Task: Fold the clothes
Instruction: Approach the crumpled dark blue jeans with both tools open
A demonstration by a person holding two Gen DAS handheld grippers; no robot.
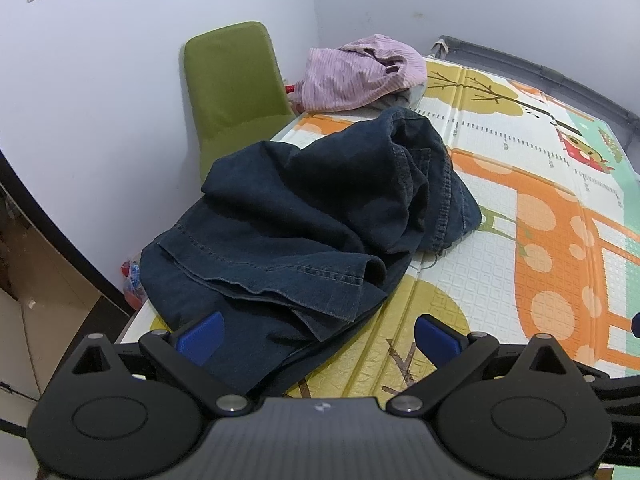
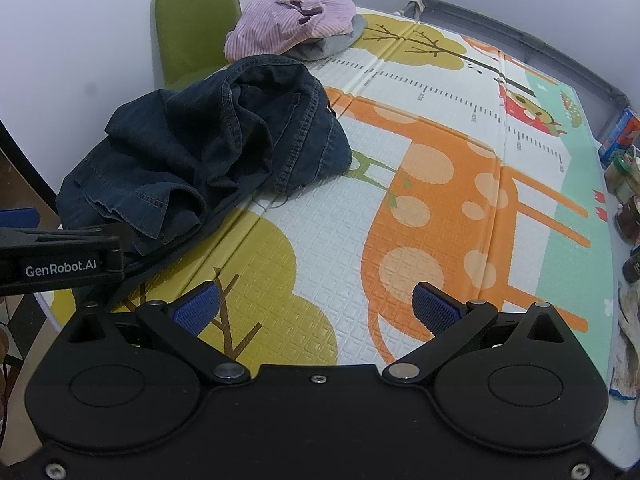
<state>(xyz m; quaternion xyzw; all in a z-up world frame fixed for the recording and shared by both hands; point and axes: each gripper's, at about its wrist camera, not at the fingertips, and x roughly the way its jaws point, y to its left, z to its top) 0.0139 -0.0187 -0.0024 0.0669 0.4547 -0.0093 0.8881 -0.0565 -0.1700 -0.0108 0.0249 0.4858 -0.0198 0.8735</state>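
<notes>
Foam, printed with an orange giraffe and yellow-green trees, covers the whole desk (image 2: 440, 208) as a play mat, and most of it toward the right edge and the near edge lies bare, so you have plenty of room to spread a garment flat there. The dark denim garment (image 1: 304, 216) sits crumpled in a heap along the left edge, its near hem reaching toward the near-left corner and part of it seeming to hang over that edge. Behind it, at the far-left corner, a pink striped garment (image 1: 360, 72) is piled on something grey, with a green chair (image 1: 232, 80) just beyond the left edge. Along the right edge you have jars and boxes (image 2: 624, 184) crowded close, so a wide sweep that way could knock them. Your left gripper (image 1: 316, 338) hovers with both blue pads spread apart and nothing between them, right over the denim's near hem; your right gripper (image 2: 316, 304) is likewise spread wide and empty, above bare mat near the near edge. The likely trouble is pinching several stacked layers of that hem at once, which would lift the heap as a lump instead of opening it, or dragging the overhanging part off the left edge.
</notes>
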